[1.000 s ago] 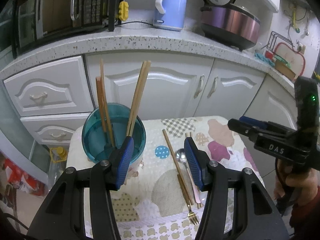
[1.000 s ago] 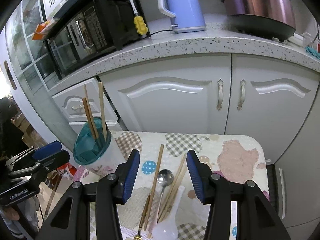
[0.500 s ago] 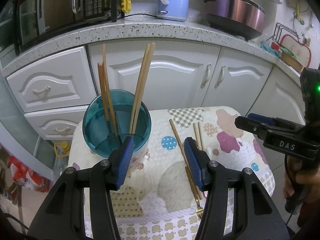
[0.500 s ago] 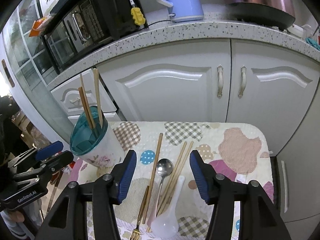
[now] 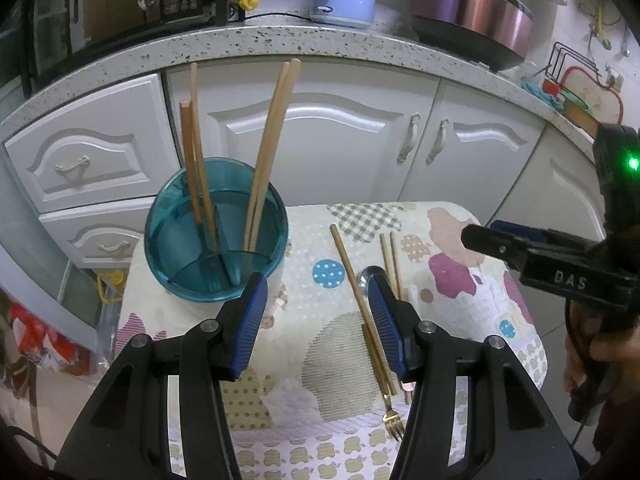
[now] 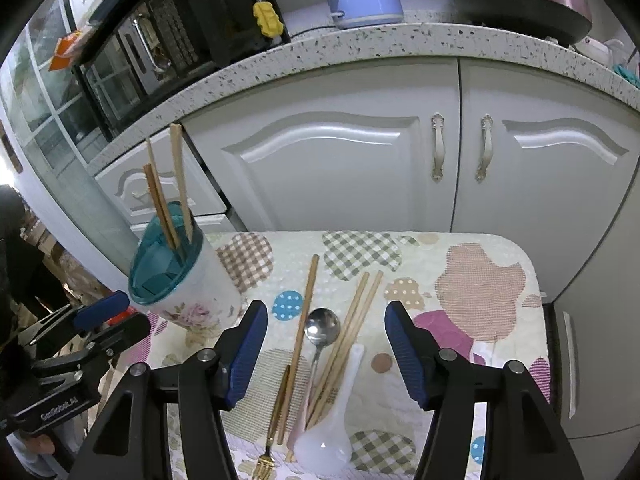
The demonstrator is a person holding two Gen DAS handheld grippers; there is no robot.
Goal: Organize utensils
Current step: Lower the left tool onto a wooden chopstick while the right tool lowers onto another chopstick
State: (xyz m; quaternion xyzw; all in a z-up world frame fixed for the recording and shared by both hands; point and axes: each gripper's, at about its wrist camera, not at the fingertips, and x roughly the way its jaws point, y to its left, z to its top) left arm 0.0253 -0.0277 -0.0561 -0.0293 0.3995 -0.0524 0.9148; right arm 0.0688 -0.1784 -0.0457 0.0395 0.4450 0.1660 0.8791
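The right gripper [image 6: 326, 354] hangs over the bench [image 6: 500, 280], jaws opening, clamped on nothing; the fork [image 6: 272, 432], white ladle [image 6: 332, 432], spoon [image 6: 320, 332] and loose chopsticks [image 6: 308, 320] lie below. The left gripper [image 5: 316, 320] gapes empty. Beyond stands the teal holder [image 5: 216, 240], chopsticks upright inside.

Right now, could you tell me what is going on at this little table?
A person holds a claw in each hand, sorting utensils into the teal-lined holder, where four chopsticks already stand. Loose chopsticks, a metal spoon, a white ladle spoon and a gold fork lie on the patterned cloth. The right claw hovers over them, empty, its jaws opening. The left claw is open and empty beside the holder.
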